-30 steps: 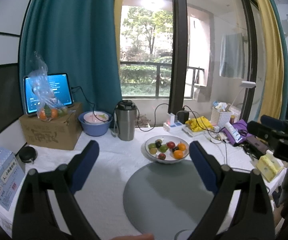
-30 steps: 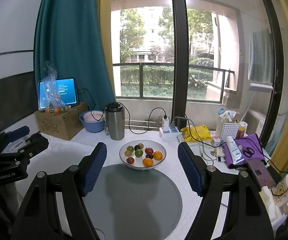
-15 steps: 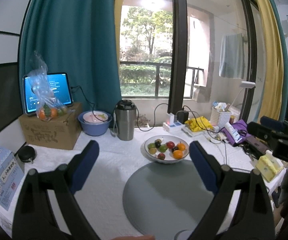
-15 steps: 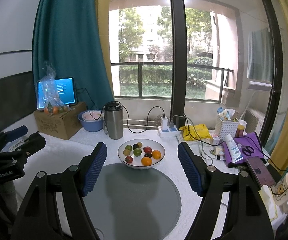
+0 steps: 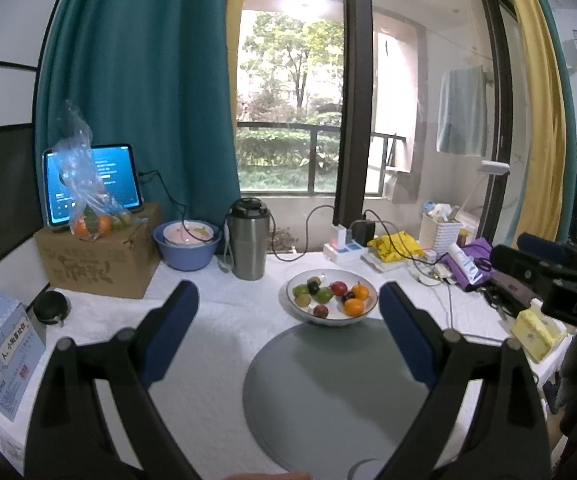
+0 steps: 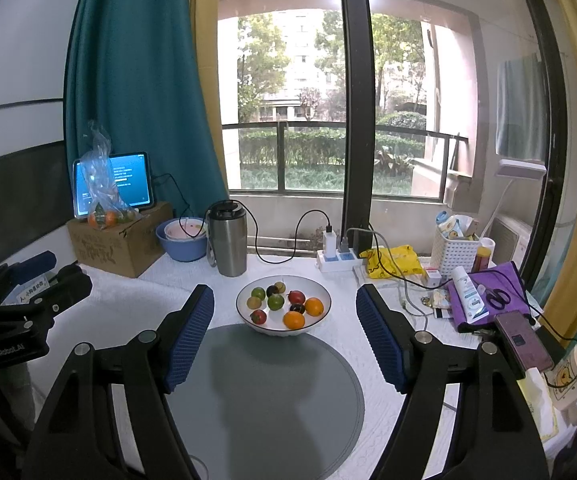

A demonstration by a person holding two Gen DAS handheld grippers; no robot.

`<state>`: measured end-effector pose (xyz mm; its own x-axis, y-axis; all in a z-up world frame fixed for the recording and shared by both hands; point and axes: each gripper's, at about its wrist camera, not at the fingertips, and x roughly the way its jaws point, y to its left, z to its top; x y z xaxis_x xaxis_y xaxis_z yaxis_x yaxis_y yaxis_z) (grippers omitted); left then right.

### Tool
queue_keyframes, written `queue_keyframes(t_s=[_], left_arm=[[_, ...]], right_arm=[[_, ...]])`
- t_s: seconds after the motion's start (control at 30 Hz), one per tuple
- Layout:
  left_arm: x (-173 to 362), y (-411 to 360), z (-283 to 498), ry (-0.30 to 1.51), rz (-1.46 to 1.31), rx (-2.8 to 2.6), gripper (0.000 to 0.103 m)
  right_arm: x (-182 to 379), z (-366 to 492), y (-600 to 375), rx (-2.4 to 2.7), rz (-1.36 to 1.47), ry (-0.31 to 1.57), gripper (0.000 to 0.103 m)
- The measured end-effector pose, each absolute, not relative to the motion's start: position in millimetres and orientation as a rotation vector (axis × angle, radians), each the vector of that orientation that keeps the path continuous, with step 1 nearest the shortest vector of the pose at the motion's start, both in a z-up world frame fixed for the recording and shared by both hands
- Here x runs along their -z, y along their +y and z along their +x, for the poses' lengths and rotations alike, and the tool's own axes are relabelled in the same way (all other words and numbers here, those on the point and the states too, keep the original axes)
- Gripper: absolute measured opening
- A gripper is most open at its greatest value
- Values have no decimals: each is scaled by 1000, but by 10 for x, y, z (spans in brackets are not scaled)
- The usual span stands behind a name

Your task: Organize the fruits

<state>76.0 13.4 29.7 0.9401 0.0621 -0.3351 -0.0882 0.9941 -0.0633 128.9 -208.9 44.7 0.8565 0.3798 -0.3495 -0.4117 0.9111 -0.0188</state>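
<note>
A white bowl (image 5: 362, 318) (image 6: 320, 292) holding several small fruits, orange, green, red and dark, stands on the white table behind a round grey mat (image 5: 328, 392) (image 6: 264, 400). My left gripper (image 5: 288, 308) is open and empty, raised above the table, well short of the bowl. My right gripper (image 6: 284, 308) is open and empty, with the bowl seen between its fingers but farther away. The right gripper shows in the left wrist view (image 5: 560, 276) at the right edge, and the left gripper shows in the right wrist view (image 6: 20, 304) at the left.
A steel flask (image 6: 228, 240), a blue basin (image 6: 182, 238), a cardboard box (image 6: 116, 244) with a bag of fruit (image 6: 104, 216) and a tablet stand at the back left. A power strip, yellow bag, white basket, purple cloth, phone and mug crowd the right side.
Both grippers have drifted slightly; the bowl sits a little lower and to the left in the right wrist view. Both stay open and empty.
</note>
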Motion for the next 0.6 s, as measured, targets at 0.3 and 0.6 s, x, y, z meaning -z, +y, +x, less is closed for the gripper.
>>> queue_keyframes(t_s=[0.3,0.6], left_arm=[[-296,107,791,342,-73,-67,93],[-289,92,803,345,-74,-56,93]], right_arm=[[-425,1287,-2083,-416,-93,352,77],[-389,1310,-2084,-416,-91,355,77]])
